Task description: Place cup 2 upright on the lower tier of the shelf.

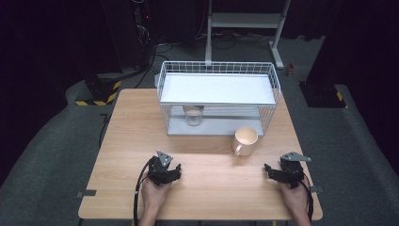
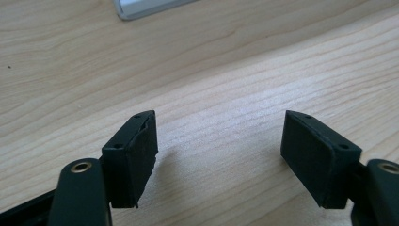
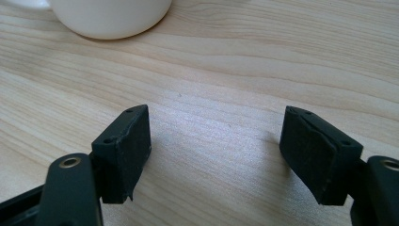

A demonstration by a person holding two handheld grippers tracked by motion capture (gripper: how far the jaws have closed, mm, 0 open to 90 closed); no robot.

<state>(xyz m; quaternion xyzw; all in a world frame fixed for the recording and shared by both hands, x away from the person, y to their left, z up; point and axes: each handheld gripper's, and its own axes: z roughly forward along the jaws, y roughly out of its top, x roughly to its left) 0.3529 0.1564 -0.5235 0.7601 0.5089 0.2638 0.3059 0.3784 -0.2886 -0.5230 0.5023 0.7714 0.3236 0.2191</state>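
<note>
The right gripper (image 1: pixel 272 172), jaws wide and empty, sits near the cream mug (image 1: pixel 245 140).

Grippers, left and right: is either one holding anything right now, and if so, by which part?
Nothing is held. The left gripper and right gripper both have open jaws with bare table between them; the mug stands untouched.

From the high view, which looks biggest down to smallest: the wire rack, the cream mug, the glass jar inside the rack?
1. Wire rack, by far.
2. Cream mug.
3. Glass jar, though it sits farther back and partly under the shelf, so mug versus jar is unsure.
</note>
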